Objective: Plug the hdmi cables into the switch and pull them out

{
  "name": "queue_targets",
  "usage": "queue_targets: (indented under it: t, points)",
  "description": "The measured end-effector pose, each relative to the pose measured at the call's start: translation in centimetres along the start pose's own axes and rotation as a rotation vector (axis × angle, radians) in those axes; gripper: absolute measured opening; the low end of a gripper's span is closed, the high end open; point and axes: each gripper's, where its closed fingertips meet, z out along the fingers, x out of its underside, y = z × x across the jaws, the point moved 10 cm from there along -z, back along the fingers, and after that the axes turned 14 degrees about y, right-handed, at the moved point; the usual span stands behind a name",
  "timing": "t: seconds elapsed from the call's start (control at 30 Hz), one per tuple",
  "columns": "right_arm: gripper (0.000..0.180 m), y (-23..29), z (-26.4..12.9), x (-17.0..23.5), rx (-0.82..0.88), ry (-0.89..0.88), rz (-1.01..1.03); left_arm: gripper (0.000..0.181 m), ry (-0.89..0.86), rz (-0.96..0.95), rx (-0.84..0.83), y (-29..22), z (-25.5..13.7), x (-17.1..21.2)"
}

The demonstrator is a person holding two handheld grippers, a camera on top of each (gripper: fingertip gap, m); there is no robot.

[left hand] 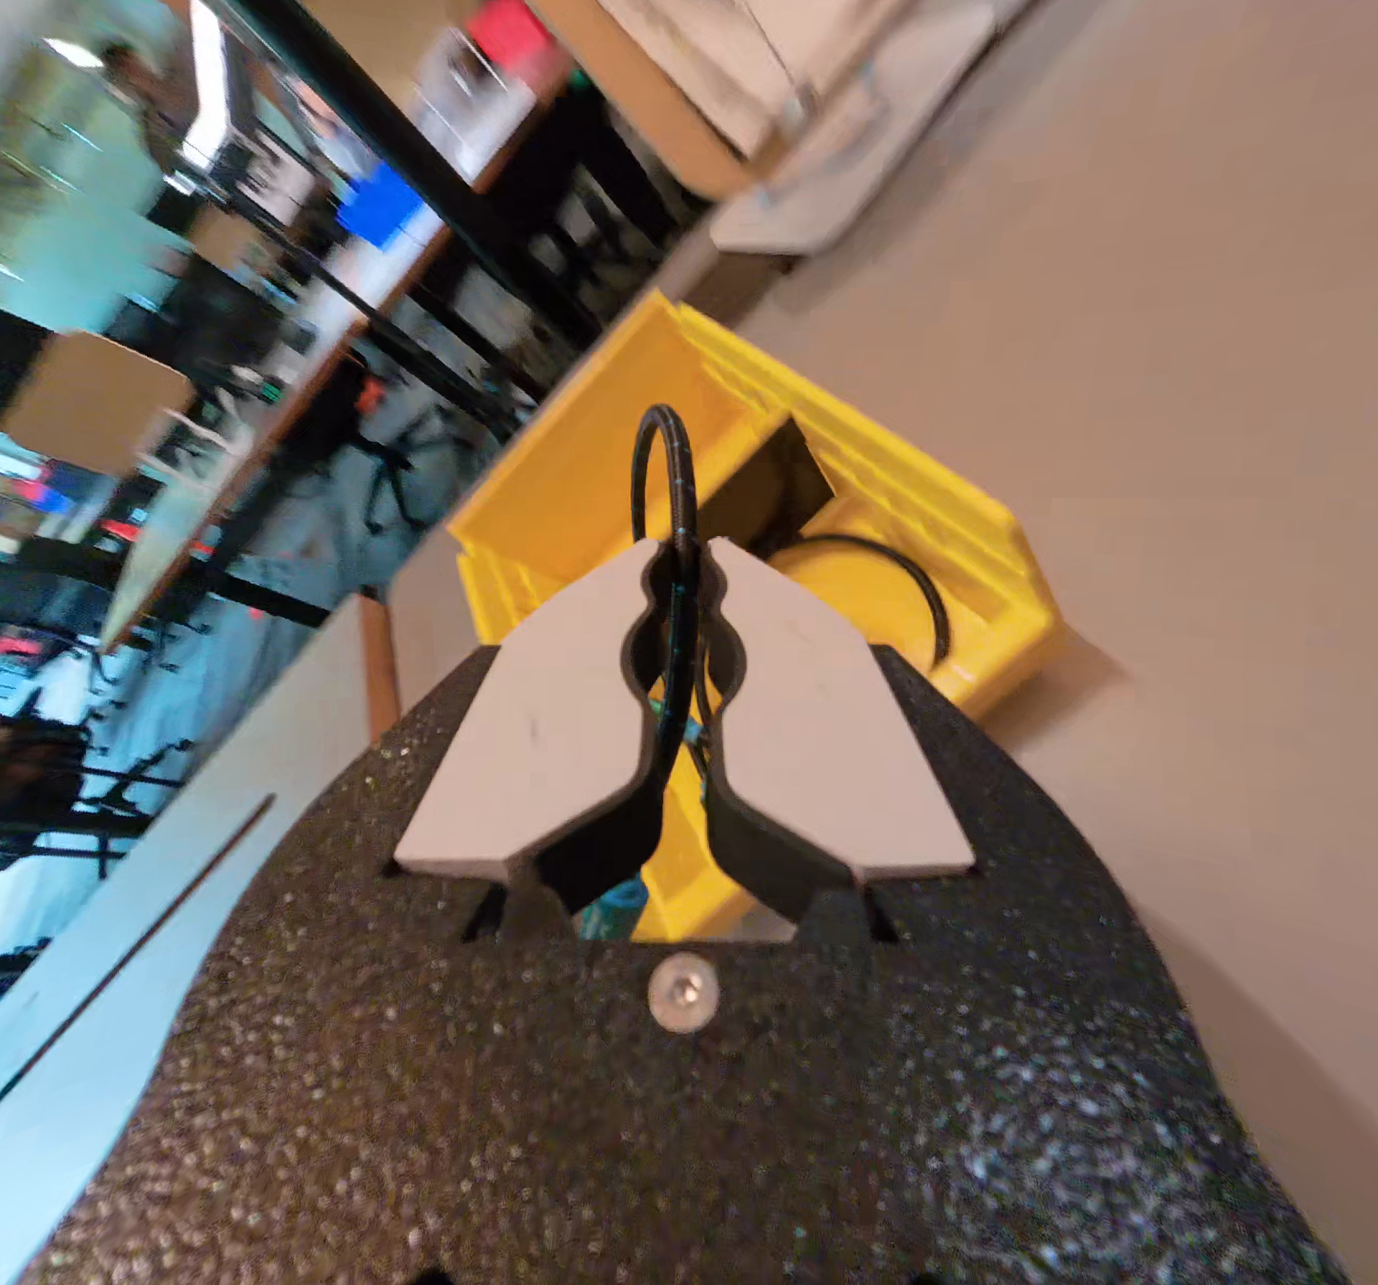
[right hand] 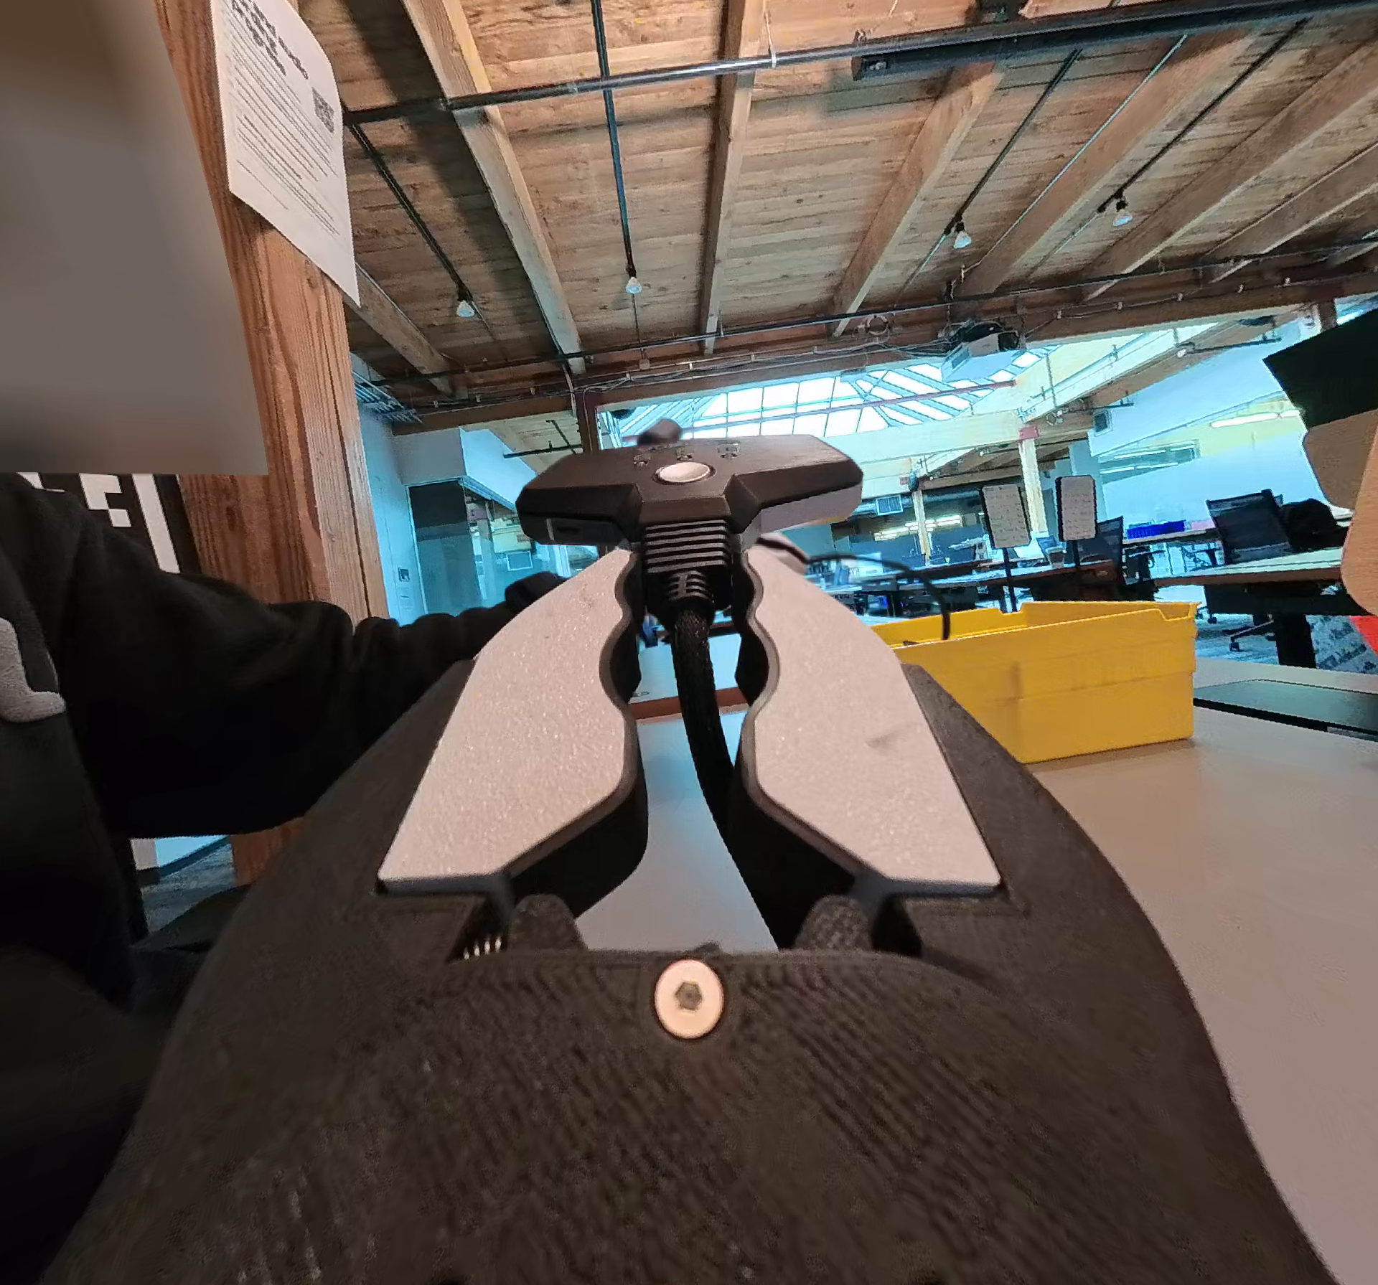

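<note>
The left tongs (left hand: 682, 548) are pinched on a thin black braided cable (left hand: 666, 474), which runs up between the two grey fingers (left hand: 552, 735) and loops in an arch just past their tips. Behind the loop a yellow bin (left hand: 596, 459) sits on the pale table (left hand: 1118, 355); another black cable (left hand: 906, 578) curls inside the bin. The left wrist view is tilted and the room behind is blurred. The right tongs (right hand: 686, 571) are closed on the ribbed strain relief (right hand: 684, 545) of the black switch (right hand: 690, 485), held up in the air above the table (right hand: 1193, 839) with its round silver button (right hand: 680, 474) facing up. The switch's thick braided lead (right hand: 701, 697) drops back between the fingers (right hand: 522, 727). To the right, the same yellow bin (right hand: 1081, 683) stands on the table. A dark sleeve (right hand: 261, 690) reaches in from the left, beside a wooden post (right hand: 298, 504) that bears a sheet of paper (right hand: 283, 116).
</note>
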Motion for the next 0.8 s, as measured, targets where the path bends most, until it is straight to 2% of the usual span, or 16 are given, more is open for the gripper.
queue_targets:
  t: [0.03,0.2,0.3,0.57,0.8]
  points:
    - [0.022,0.0,0.0,0.0,-0.004,-0.003,0.001,0.006,-0.053,-0.014,-0.032,0.4,-1.0,-0.5]
    - [0.022,0.0,-0.1,0.0,-0.013,-0.012,0.004,0.007,-0.314,-0.028,-0.203,0.4,-4.9,-3.1]
    - [0.022,0.1,-0.1,0.0,-0.017,-0.010,-0.001,0.006,-0.410,-0.054,-0.251,0.2,-5.6,-4.1]
    - [0.022,0.2,-0.2,0.0,-0.022,-0.018,-0.003,0.007,-0.357,-0.022,-0.323,-0.2,-2.8,-3.4]
    - [0.022,0.2,-0.1,0.0,-0.027,-0.016,-0.002,0.006,-0.451,-0.071,-0.543,1.0,-4.4,-3.2]
